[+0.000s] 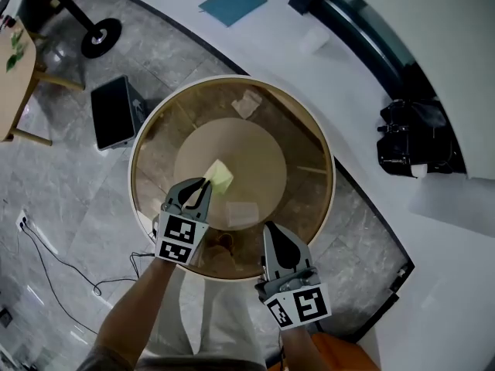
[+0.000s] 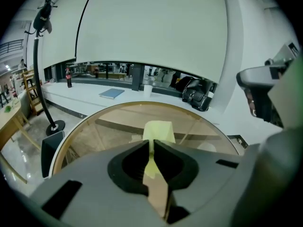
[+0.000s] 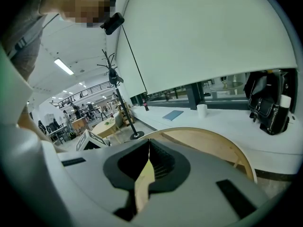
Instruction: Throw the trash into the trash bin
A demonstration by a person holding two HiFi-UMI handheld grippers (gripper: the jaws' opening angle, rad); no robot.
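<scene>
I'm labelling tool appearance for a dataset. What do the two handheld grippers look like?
The left gripper and right gripper match: grey bodies, tapering jaws lined with black pads, and at the back of each a cube of black-and-white square markers.

The head view looks steeply down on the round glass-topped wooden table [image 1: 305,149]. Both gripper views skim close across that table toward the far white ledge [image 2: 87,96].

- I log the round table [image 1: 303,147] at centre; a crumpled paper [image 1: 247,103] lies on its far side.
- The trash bin [image 1: 116,113] stands on the floor [image 1: 69,199], just left of the table.
- Behind the table, a ledge [image 1: 267,49] carries a book [image 1: 233,4], a cup [image 1: 313,41] and a bag [image 1: 410,137], left to right.
</scene>
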